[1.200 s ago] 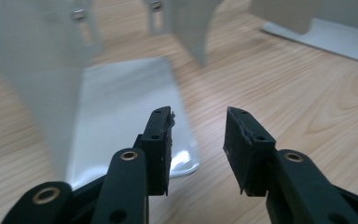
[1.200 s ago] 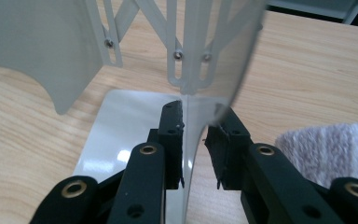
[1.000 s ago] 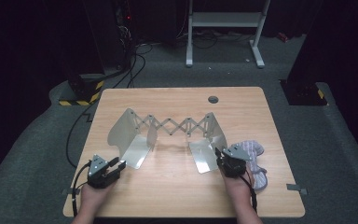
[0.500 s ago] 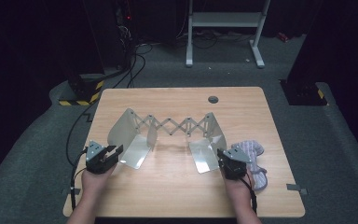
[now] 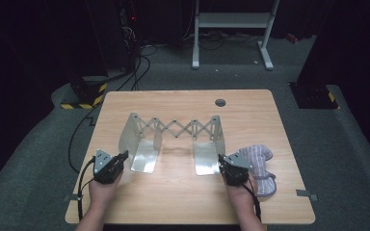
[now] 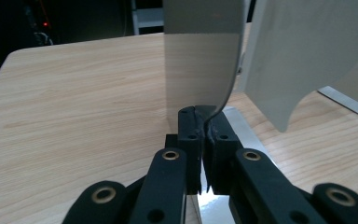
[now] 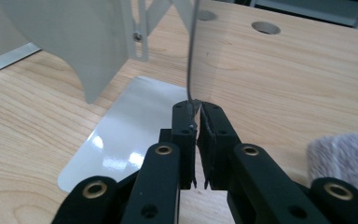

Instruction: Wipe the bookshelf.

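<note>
Metal rack point(image 5: 173, 137) with scissor-lattice middle, standing mid-table point(image 5: 183, 103); left gripper point(image 5: 117, 159) has just clamped shut on its left end plate, right gripper point(image 5: 220, 161) clamped on right plate; cloth point(image 5: 260, 161) beside.

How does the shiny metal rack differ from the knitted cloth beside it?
The metal rack is stiff, shiny and grey; the knitted cloth is soft, dull and pale purple. The rack stands upright, its end plates pinched by the left gripper and right gripper; the cloth lies flat, ungripped. Both rest on the wooden table.
</note>
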`<state>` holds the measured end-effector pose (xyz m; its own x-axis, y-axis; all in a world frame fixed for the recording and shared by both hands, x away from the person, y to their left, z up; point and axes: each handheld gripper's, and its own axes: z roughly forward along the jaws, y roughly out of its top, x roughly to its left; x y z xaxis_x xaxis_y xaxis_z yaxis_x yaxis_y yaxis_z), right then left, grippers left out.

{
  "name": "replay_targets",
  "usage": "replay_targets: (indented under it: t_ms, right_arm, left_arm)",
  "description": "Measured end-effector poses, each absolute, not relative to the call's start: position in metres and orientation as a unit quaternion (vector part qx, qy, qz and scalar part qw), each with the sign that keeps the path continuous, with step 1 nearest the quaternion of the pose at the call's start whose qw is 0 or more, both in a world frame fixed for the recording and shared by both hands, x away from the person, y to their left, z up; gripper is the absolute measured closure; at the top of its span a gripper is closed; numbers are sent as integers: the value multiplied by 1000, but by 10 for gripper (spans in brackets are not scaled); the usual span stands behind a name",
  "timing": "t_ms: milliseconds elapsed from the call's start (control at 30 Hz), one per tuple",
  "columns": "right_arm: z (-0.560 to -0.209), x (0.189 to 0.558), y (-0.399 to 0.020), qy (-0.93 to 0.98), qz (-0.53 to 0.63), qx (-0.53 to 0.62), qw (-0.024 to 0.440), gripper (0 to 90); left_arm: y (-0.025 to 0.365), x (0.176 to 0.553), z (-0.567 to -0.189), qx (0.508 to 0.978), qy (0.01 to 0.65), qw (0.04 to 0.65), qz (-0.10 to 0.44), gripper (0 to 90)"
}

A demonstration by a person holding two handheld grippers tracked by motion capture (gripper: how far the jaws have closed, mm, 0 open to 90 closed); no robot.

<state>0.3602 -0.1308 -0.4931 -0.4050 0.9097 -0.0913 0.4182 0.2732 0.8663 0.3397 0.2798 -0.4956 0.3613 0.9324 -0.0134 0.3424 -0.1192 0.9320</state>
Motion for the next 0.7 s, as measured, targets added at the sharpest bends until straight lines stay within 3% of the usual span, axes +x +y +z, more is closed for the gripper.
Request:
replay_targets:
  t_ms: [500,567,700]
  right_arm:
    - [-495,380,-128,729,400,460,312,835]
    - [-495,379,-128,730,401,460,308,782]
    - [-494,375,-128,730,406,457,304,653]
  left_arm:
    - [274,348,-497,676,468,477,310,830]
    - [275,347,-497,677,469,479,304,821]
    - [276,343,-497,678,468,483,297,716]
